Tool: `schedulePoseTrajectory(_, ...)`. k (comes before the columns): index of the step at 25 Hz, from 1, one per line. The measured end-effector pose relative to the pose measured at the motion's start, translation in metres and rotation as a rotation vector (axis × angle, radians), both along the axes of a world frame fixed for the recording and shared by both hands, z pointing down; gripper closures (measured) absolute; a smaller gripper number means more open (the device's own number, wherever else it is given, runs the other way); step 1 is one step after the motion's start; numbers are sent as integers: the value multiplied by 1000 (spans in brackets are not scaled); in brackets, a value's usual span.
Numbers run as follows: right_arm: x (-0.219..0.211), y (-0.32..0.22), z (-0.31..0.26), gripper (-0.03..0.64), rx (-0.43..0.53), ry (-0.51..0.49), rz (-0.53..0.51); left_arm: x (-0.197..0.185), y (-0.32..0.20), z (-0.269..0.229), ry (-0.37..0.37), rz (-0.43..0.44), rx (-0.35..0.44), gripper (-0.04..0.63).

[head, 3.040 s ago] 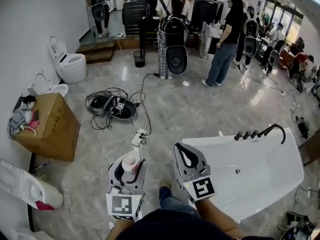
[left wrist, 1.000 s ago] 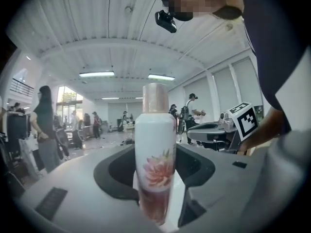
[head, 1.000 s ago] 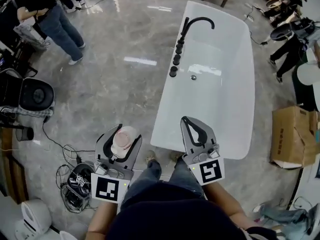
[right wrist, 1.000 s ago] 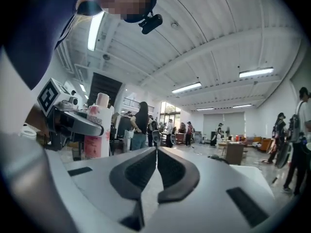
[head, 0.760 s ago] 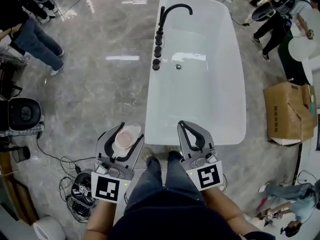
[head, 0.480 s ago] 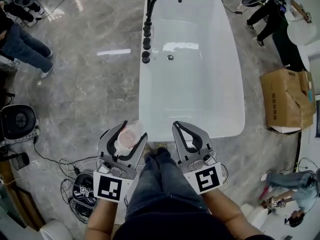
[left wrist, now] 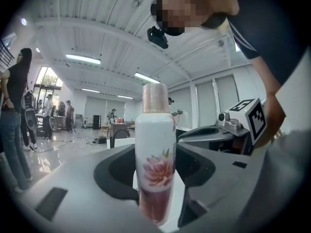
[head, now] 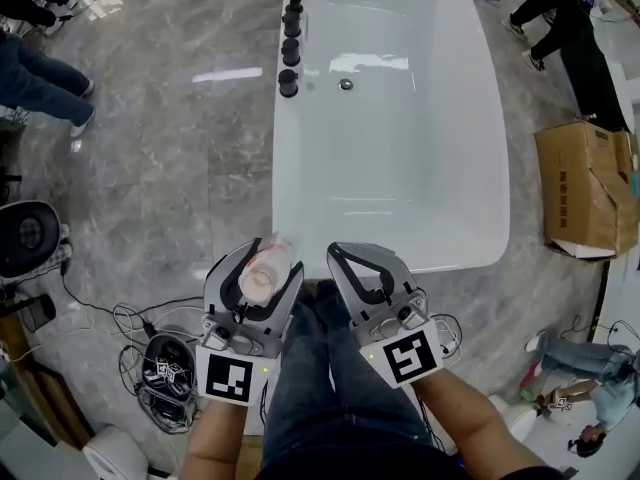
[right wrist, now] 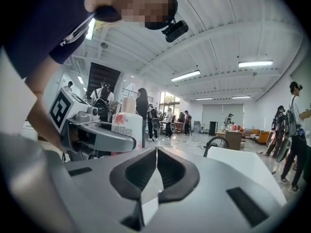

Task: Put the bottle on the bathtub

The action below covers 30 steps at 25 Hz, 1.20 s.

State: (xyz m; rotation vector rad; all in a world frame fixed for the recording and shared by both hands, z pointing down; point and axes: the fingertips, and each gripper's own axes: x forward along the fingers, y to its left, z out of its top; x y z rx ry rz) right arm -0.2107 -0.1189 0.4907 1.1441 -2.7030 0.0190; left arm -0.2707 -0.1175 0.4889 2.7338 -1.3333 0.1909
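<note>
Currently, left gripper (head: 262,260): pinches bottle (left wrist: 155,164).
Right gripper (right wrist: 156,152): pressed together, empty.
Risk: bottle topples off narrow bathtub (head: 285,168) rim.

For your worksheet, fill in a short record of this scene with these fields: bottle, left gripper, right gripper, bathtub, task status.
bottle: white with a pink flower print and a pinkish cap, upright
left gripper: shut on the bottle
right gripper: jaws together, nothing between them
bathtub: white, black tap fittings along its left rim in the head view
task status: bottle not yet on the bathtub, held just short of its near end
</note>
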Motion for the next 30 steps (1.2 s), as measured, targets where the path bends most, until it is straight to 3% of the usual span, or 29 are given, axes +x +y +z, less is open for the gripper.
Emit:
schedulePoseTrajectory(7, -3, -7, 56, 591, -9, 29, -45, -1, -9, 66, -17, -50, -4, 354)
schedulePoseTrajectory(17, 0, -6, 125, 591, -79, 48, 12, -4, -7, 146, -31, -103, -57, 354)
schedulePoseTrajectory(30, -17, 6, 176, 591, -153, 89, -14, 6, -12, 193, -101, -57, -34, 354)
